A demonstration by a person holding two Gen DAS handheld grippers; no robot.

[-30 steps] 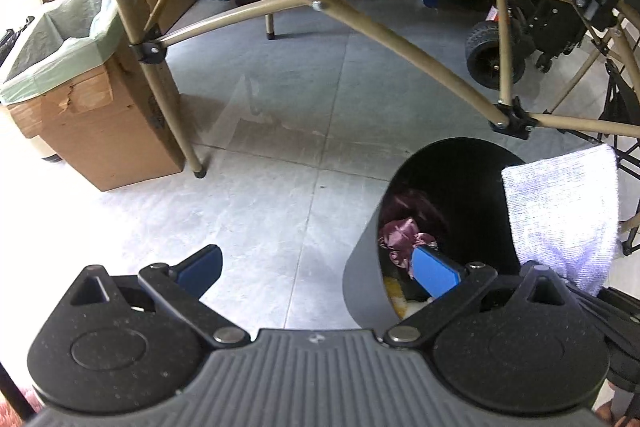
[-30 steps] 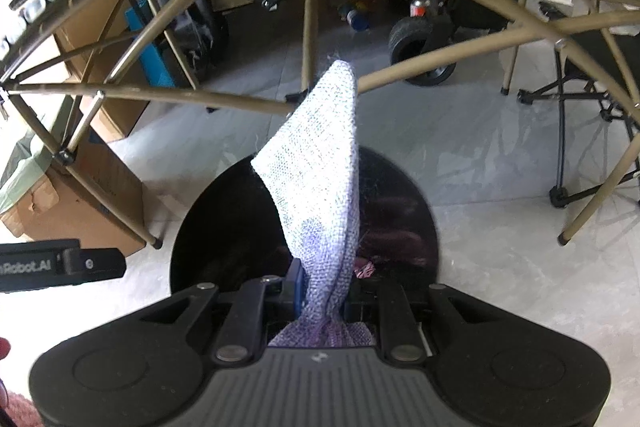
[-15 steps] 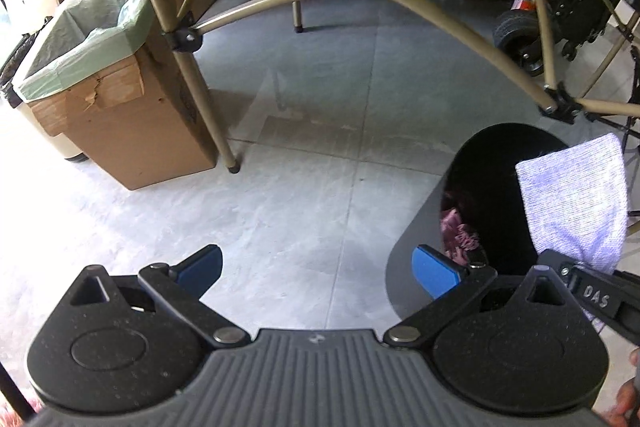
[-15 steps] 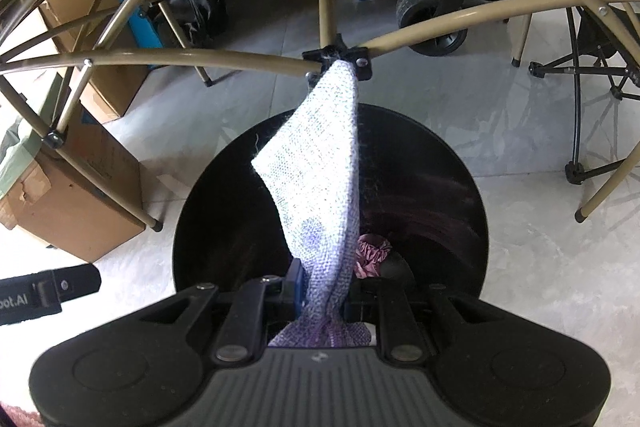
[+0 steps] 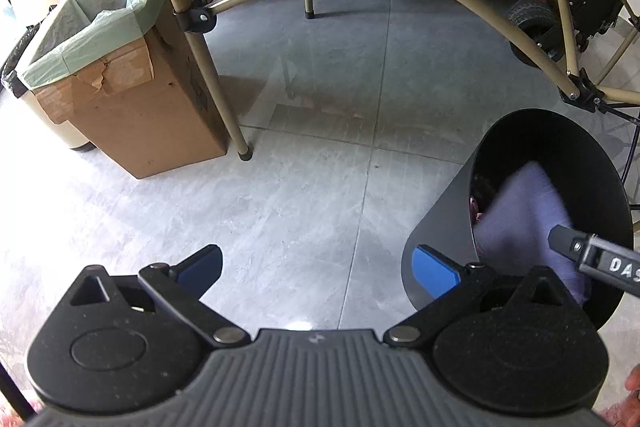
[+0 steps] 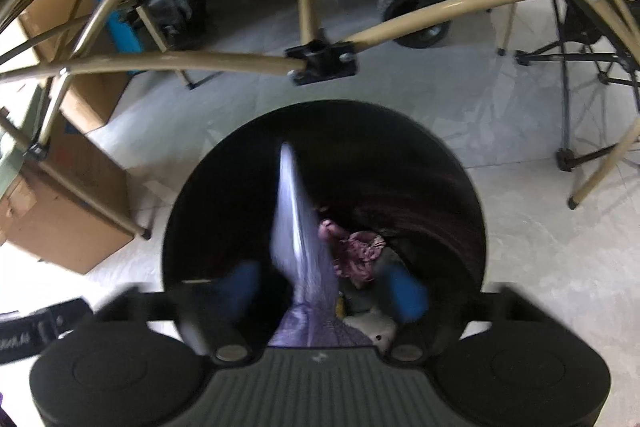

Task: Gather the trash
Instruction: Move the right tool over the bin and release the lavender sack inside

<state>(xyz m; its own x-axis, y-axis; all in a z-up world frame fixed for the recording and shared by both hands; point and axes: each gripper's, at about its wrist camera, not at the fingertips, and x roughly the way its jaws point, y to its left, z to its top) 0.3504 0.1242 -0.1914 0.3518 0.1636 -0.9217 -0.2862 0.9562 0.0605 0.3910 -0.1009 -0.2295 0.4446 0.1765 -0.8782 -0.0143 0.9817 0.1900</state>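
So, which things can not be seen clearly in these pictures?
- Cloth: motion-blurred in both views; texture unreadable.
- Right gripper: blue pads smeared, jaws just opened.
- Black bin: bottom contents mostly covered by cloth, shadow.
- Lettering on right gripper, left view: cut off by edge.

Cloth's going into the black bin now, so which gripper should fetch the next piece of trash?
Left, probably. The left gripper is open, empty and over bare floor, while the right gripper, jaws just opened, has the cloth between them over the bin.

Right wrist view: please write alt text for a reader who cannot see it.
The right hand-held gripper, its jaws just opened wide, hangs over a round black trash bin as a pale lavender cloth blurs downward between the blue pads, untouched. Crumpled pink trash lies inside; tan folding-frame tubes cross the grey tile floor behind.
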